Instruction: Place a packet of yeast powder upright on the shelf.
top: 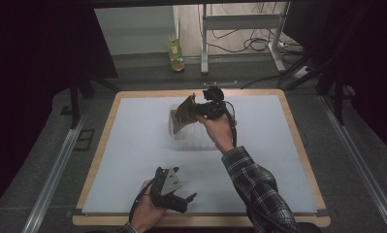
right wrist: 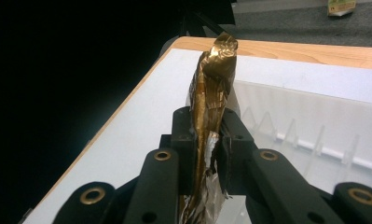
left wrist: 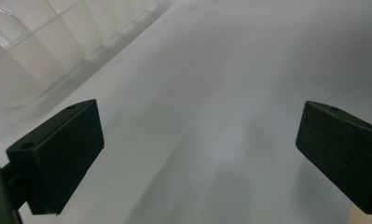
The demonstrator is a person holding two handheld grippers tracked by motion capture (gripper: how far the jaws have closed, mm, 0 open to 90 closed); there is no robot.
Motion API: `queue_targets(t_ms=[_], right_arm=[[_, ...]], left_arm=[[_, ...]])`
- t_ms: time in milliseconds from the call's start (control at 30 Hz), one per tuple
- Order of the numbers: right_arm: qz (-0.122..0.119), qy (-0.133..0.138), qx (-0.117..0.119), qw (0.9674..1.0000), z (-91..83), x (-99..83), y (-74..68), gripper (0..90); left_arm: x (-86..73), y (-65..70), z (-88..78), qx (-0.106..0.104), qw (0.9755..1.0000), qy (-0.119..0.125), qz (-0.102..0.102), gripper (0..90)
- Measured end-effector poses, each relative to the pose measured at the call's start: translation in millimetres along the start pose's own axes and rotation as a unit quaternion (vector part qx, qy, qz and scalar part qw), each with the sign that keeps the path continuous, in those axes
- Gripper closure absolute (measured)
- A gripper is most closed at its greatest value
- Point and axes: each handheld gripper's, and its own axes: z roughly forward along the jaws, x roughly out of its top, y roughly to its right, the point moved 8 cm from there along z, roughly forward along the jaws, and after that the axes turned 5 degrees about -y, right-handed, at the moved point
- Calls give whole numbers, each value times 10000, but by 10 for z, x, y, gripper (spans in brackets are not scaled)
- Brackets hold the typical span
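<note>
My right gripper (top: 197, 110) hangs over the far middle of the white mat (top: 133, 145), shut on a crumpled gold foil wrapper (top: 184, 112). In the right gripper view the wrapper (right wrist: 211, 88) stands up between the closed jaws of the right gripper (right wrist: 206, 126), its silver inside showing below. Just under and beside it sits a clear plastic rack (top: 186, 130) with dividers, the rack (right wrist: 305, 126) lying to the jaws' right. My left gripper (top: 185, 182) rests near the table's front edge. The left gripper (left wrist: 200, 140) has its jaws wide open over bare mat, with the rack (left wrist: 30, 51) ahead at the left.
The mat lies on a wooden table (top: 298, 141) with a rim around it. On the floor beyond the table stand a yellow-green carton (top: 176, 56) and a metal frame (top: 239, 24) with cables. Dark curtains hang on both sides.
</note>
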Motion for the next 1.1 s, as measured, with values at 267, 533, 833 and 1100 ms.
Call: queue_targets(t_ms=[267, 533, 833, 1100], right_arm=[[-8, -29, 76, 10000, 162, 47, -52, 741], [-15, -31, 137, 9999, 335, 101, -84, 704], [-119, -30, 43, 9999, 463, 164, -71, 688], [-219, 19, 28, 9998, 583, 184, -37, 594]], left_arm=[[-2, 2, -2, -10, 10000, -5, 6, 6], [0, 7, -3, -24, 10000, 1, 5, 6], [1, 5, -7, -32, 10000, 4, 3, 6], [0, 8, -5, -42, 10000, 2, 5, 6]])
